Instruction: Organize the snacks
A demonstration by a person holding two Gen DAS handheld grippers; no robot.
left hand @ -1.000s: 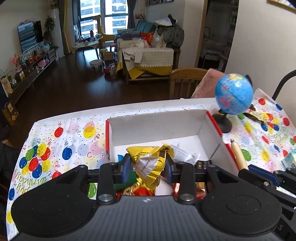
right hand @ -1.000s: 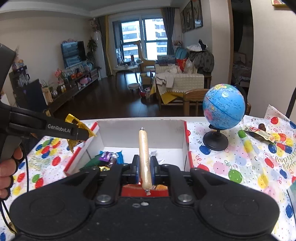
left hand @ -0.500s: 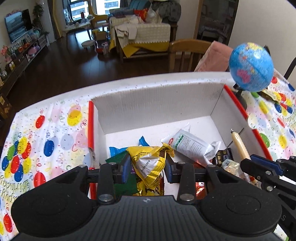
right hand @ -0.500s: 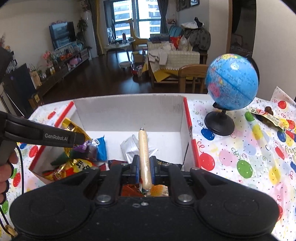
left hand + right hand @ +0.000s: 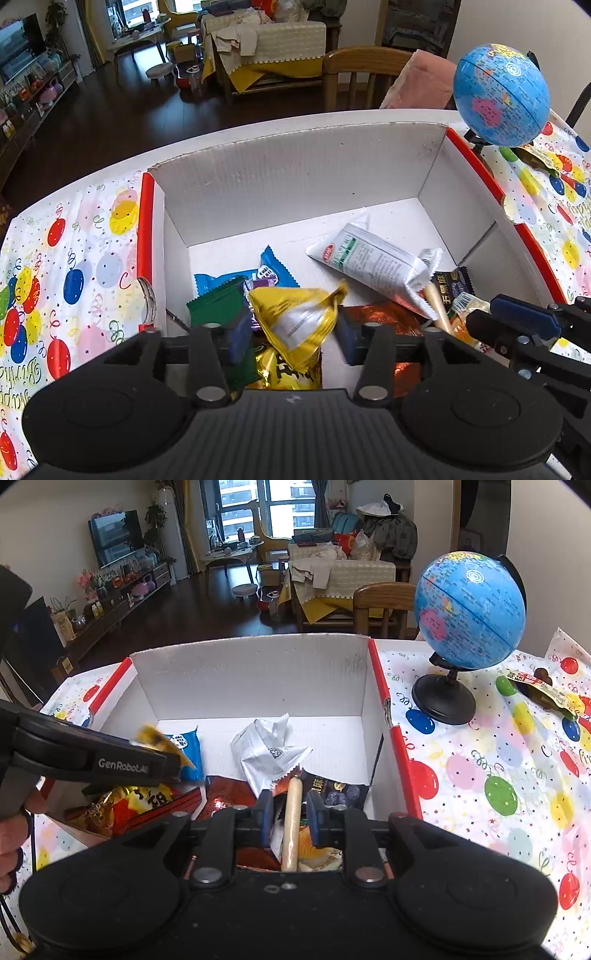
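Both your grippers hang over the near end of the white box [image 5: 295, 192]. Your left gripper [image 5: 291, 332] is spread, the yellow packet [image 5: 295, 325] loose between its fingers and blurred, above the heap. Your right gripper [image 5: 290, 821] has parted around the sausage stick [image 5: 291, 823], whose long axis runs near to far along the fingers. Legible: "GenRobot.AI" on the left gripper; Chinese print on the black packet [image 5: 332, 792]
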